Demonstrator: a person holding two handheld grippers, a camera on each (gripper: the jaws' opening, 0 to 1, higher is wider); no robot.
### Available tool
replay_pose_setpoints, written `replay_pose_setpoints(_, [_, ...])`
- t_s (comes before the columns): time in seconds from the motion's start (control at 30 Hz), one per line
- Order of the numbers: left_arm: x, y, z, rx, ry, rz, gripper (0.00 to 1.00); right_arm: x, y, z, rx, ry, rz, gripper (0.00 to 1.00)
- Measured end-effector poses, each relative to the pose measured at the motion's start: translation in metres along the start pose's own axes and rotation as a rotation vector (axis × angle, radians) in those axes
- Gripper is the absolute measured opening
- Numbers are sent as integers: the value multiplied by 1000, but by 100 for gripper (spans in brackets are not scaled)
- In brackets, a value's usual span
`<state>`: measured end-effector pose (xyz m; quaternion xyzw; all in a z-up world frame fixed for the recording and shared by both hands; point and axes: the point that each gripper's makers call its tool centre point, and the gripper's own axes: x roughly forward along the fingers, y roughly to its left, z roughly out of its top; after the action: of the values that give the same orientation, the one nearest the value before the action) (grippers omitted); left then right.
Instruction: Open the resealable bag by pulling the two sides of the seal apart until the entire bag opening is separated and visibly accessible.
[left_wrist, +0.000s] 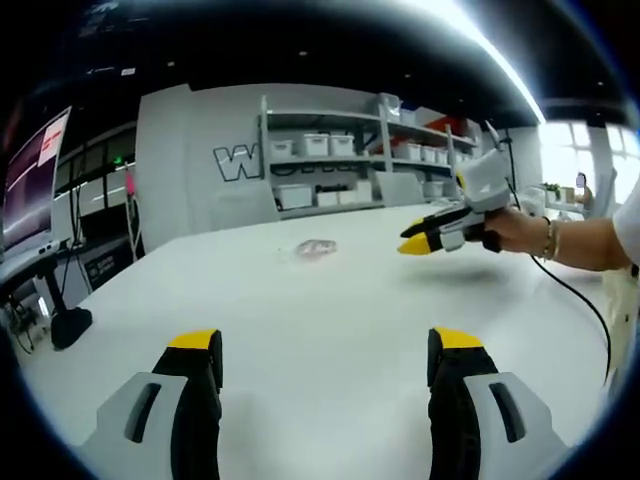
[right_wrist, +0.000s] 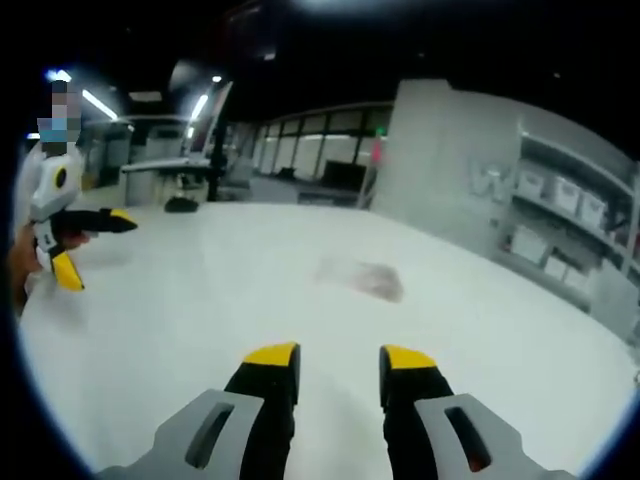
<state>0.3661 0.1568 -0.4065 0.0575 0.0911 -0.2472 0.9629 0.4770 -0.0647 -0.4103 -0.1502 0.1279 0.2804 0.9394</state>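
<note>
In the left gripper view, my left gripper (left_wrist: 327, 350) rises from the bottom edge, its two yellow-tipped black jaws spread wide apart with nothing between them, hovering over a large white table (left_wrist: 330, 300). In the right gripper view, my right gripper (right_wrist: 340, 362) has its yellow-tipped jaws part-way apart, a clear gap between them, gripping nothing, above the same table (right_wrist: 200, 300). Farther out, lying flat near the middle of the tabletop and well apart from both grippers, is the resealable bag (left_wrist: 316, 248), small, clear and pinkish; in the right gripper view the bag (right_wrist: 362, 276) is a blurred patch, and I cannot tell whether its seal is open. Beyond the table stand white shelves (left_wrist: 345, 160) holding white boxes, against a grey wall.
</note>
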Motion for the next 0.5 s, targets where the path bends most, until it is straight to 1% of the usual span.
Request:
replay_pose_setpoints(0.2, [-1,2,-2,-4,0,0,83,5,1,1,-7,5,-1,28])
replay_pose_setpoints(0.5, [-2,3,0,-2,-7,-5,83,12,1,4,-21,6,-5,27])
